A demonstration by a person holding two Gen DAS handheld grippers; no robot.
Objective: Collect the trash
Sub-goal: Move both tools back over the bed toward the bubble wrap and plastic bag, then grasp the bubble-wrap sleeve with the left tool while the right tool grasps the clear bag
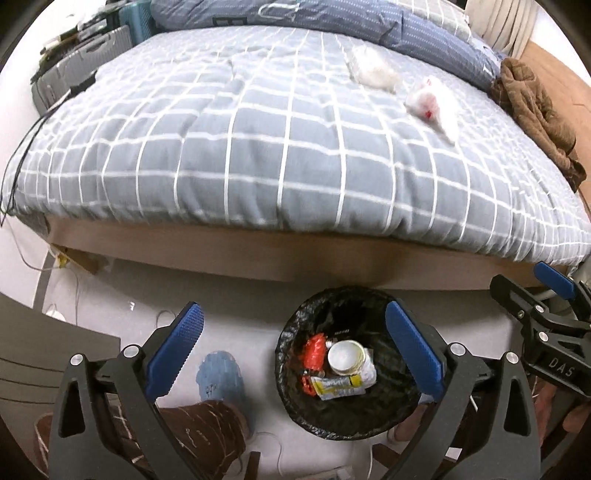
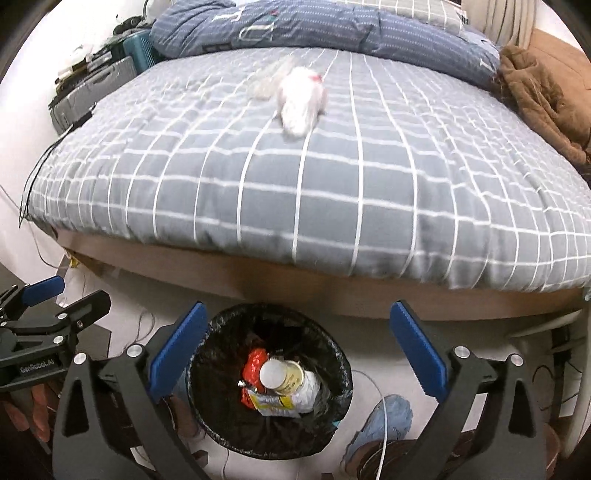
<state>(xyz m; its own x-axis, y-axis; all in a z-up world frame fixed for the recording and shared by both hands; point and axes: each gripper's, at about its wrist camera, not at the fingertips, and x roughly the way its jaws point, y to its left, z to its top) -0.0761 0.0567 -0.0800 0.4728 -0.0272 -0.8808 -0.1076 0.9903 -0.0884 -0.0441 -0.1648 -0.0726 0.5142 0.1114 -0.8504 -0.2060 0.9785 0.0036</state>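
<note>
A black-lined trash bin [image 1: 295,406] [image 2: 207,413] stands on the floor at the foot of the bed. Inside it lie a white cup [image 1: 345,354] [image 2: 282,373], a red wrapper [image 1: 314,350] and a yellow packet [image 1: 334,386]. My left gripper [image 1: 293,310] hangs open and empty above the bin's left side. Directly over the bin, my right gripper [image 2: 298,308] is also open and empty. On the bed lie a crumpled white bag with red marks [image 1: 432,101] [image 2: 303,99] and a clear plastic bag [image 1: 373,68] [image 2: 266,81].
The grey checked duvet [image 1: 258,147] covers the bed, with blue pillows [image 1: 332,18] at its head and a brown garment [image 1: 532,103] along its right edge. Suitcases [image 1: 74,70] and cables sit on the left. A person's blue slipper [image 1: 219,373] and trouser leg stand beside the bin.
</note>
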